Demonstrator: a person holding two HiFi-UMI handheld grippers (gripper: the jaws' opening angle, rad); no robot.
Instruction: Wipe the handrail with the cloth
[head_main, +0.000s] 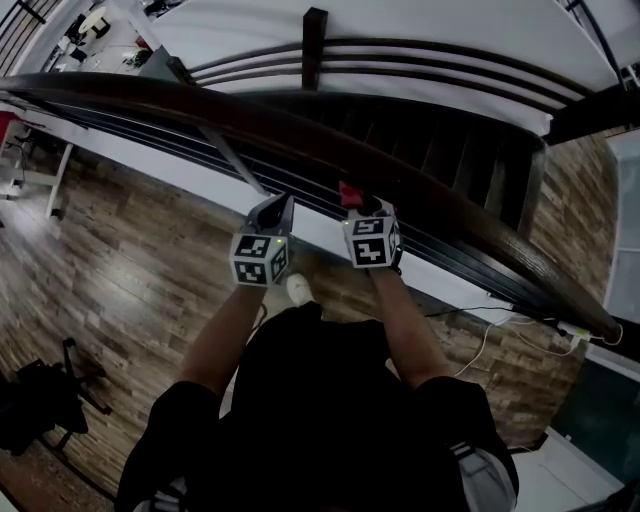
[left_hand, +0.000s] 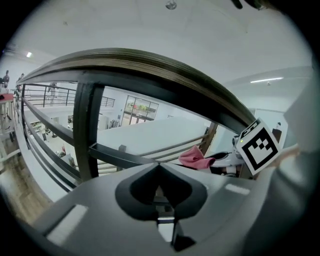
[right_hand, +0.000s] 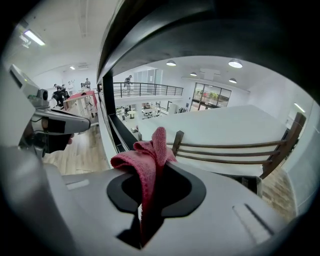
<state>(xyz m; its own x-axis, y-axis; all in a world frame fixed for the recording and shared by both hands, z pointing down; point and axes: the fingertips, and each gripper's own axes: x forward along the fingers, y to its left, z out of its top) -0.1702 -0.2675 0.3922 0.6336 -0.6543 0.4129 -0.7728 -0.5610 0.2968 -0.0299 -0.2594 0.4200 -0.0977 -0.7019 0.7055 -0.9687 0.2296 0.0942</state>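
In the head view, the dark handrail (head_main: 330, 150) runs aslant from upper left to lower right, and both grippers are held up just beside its near side. The left gripper (head_main: 279, 203) is bare; the right gripper (head_main: 358, 206) has the red cloth (head_main: 349, 192) at its tip, close under the rail. In the left gripper view, the jaws are together with nothing between them, and the rail arcs above. In the right gripper view, the jaws are clamped on the cloth, which bunches above them, the rail overhead.
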